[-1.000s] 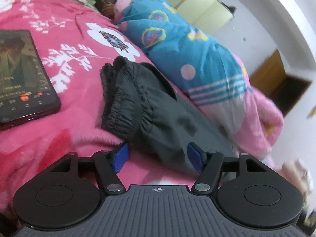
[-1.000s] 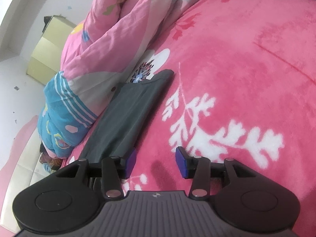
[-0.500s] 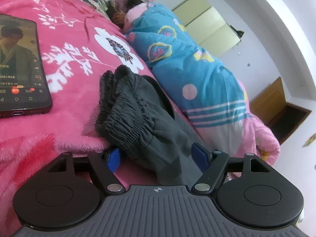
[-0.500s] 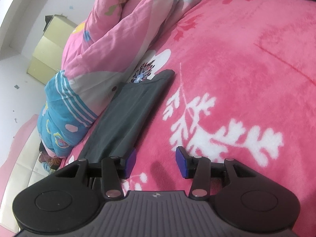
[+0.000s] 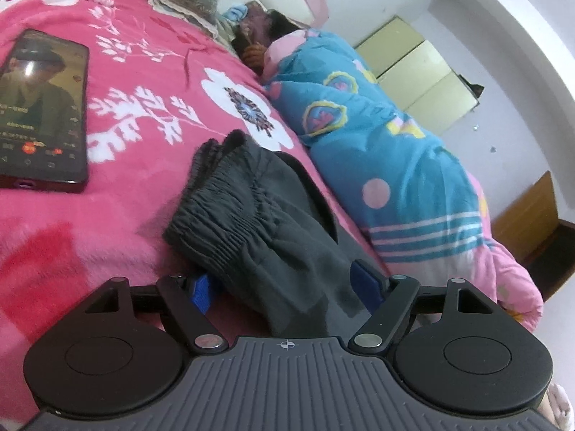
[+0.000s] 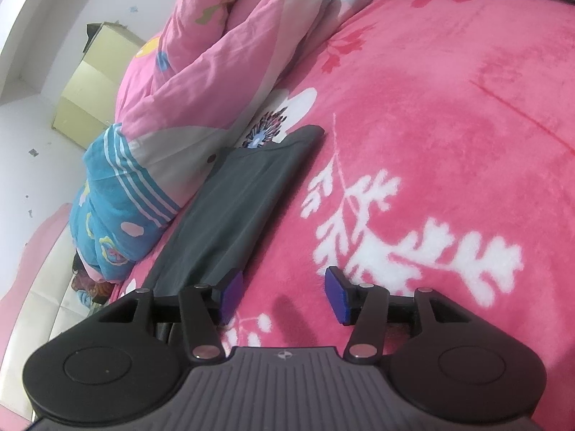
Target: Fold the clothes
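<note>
Both wrist views, folding in progress. The dark grey trousers [image 5: 266, 230] are lying as a long, already narrowed strip on the pink floral blanket [image 5: 136, 115], just beside the rolled blue-and-pink quilt [image 5: 377, 151] on their far side. The strip's long axis is running from one gripper towards the other: the gathered elastic waistband [image 5: 215, 212] is sitting at the left gripper's end, and the flat leg end [image 6: 298, 136] is lying far ahead of the right gripper.

The left gripper [image 5: 284, 289] is straddling the cloth just behind the waistband. Its jaws have just been opening and are standing spread, with the fabric between the blue pads [image 5: 201, 291] but not pinched.

The right gripper [image 6: 284, 294] is hovering over bare blanket, the trousers [image 6: 244, 201] passing just to the left of its left pad. Its jaws have just been opening too and are holding nothing.

A lit phone [image 5: 43, 115] is resting on the blanket, left of the waistband and apart from it.

Judgement: the left hand is the nearer one for taking the waistband; the fold would run along the strip's length.
</note>
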`<state>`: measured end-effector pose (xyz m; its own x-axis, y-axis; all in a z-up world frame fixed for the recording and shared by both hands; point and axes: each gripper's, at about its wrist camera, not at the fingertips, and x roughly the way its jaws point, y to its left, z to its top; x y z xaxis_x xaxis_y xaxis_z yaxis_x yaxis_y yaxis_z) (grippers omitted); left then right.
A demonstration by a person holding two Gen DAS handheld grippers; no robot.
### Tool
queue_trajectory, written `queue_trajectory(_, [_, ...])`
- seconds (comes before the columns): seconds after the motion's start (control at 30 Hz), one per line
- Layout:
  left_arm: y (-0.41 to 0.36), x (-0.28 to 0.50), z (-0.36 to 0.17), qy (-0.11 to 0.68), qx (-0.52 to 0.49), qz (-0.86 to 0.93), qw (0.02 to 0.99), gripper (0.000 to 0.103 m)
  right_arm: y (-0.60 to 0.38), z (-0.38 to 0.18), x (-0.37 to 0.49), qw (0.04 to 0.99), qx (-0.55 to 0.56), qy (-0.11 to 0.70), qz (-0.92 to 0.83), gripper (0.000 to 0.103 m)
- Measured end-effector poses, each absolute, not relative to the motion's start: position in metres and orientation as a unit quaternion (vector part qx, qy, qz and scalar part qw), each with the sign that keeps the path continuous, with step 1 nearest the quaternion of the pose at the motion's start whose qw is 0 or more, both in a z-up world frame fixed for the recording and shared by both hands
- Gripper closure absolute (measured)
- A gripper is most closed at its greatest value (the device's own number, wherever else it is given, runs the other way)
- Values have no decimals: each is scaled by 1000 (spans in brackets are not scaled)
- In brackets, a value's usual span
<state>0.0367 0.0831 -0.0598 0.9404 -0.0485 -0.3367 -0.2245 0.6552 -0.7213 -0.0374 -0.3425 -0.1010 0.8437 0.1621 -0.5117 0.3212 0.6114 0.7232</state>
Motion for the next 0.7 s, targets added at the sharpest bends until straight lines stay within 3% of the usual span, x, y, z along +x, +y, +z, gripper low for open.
queue_trajectory(0.3, [81,48,-61,148,-405,72,899,30,-348,-93,-15,846,442,297,-39,42])
queue_trajectory(0.7, [87,59,-63,154,-393,96,901,53,-363,-100,72,830,449,330,-17,41])
